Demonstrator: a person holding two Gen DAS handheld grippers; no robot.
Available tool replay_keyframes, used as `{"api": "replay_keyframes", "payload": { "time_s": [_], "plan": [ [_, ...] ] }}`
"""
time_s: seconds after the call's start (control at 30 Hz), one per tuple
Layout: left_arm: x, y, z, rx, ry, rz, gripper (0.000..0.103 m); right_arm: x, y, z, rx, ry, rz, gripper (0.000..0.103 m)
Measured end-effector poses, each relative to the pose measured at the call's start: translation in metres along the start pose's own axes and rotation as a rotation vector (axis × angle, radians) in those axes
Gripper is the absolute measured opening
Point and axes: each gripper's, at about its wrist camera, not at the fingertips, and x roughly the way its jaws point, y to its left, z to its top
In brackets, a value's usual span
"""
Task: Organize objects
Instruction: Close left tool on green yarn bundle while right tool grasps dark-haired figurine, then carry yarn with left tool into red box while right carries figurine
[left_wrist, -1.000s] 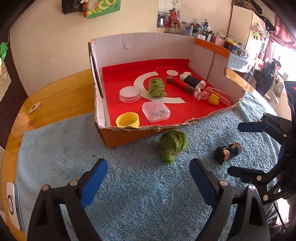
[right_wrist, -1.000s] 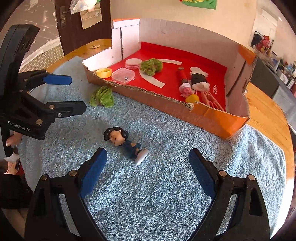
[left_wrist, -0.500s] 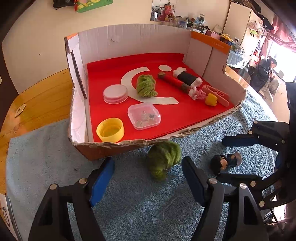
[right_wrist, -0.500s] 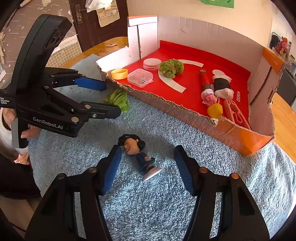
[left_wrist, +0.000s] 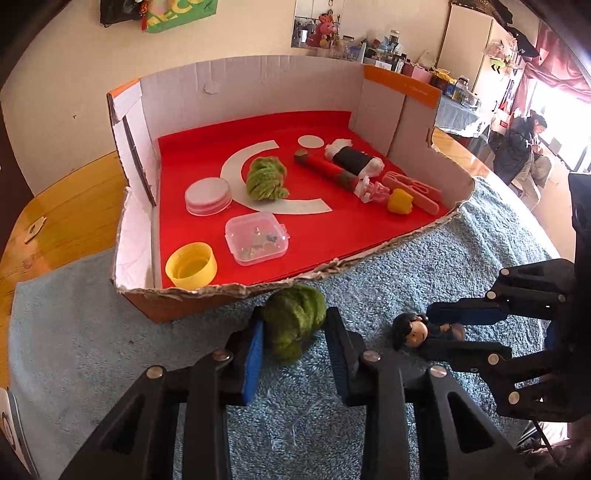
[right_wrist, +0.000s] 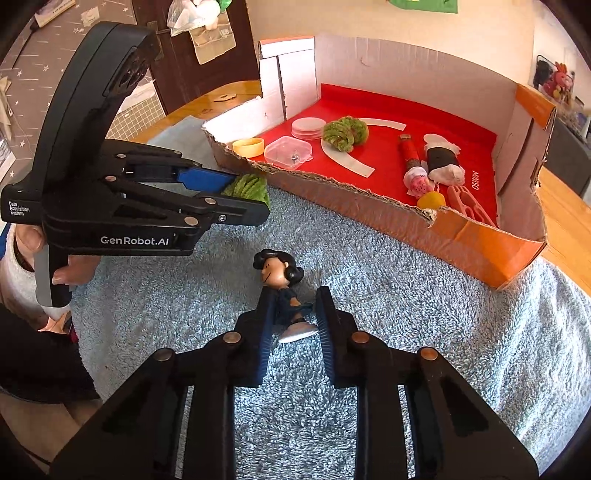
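Left gripper (left_wrist: 293, 332) closing on green yarn ball (left_wrist: 293, 317), right gripper (right_wrist: 293, 314) closing on doll figurine (right_wrist: 282, 291), torn cardboard box wall (left_wrist: 332, 264) just beyond, blue towel (right_wrist: 406, 295) beneath.

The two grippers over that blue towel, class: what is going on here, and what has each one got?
A person is tidying small things into a cardboard box lined in red. The left gripper is closing on a green yarn ball on the towel just outside the box. The right gripper is closing on a small doll lying nearby. Both things are on the towel, not yet lifted. Another yarn ball, a yellow cap and a clear case already sit inside.
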Motion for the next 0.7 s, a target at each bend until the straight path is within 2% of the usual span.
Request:
{"api": "replay_keyframes", "payload": {
  "time_s": [0.2,0.5,0.7],
  "plan": [
    [-0.013,-0.008,-0.005,0.008,-0.028,-0.01,0.033,-0.007,0.003,-0.005,0.041,-0.031,0.004,0.021],
    [-0.045,-0.011,-0.001,0.0,-0.107,-0.037,0.033,-0.038,-0.003,0.004,0.11,-0.13,0.025,0.021],
    [-0.048,-0.013,-0.001,-0.005,-0.112,-0.038,0.033,-0.042,-0.007,0.007,0.144,-0.144,0.026,0.021]
  ]
}}
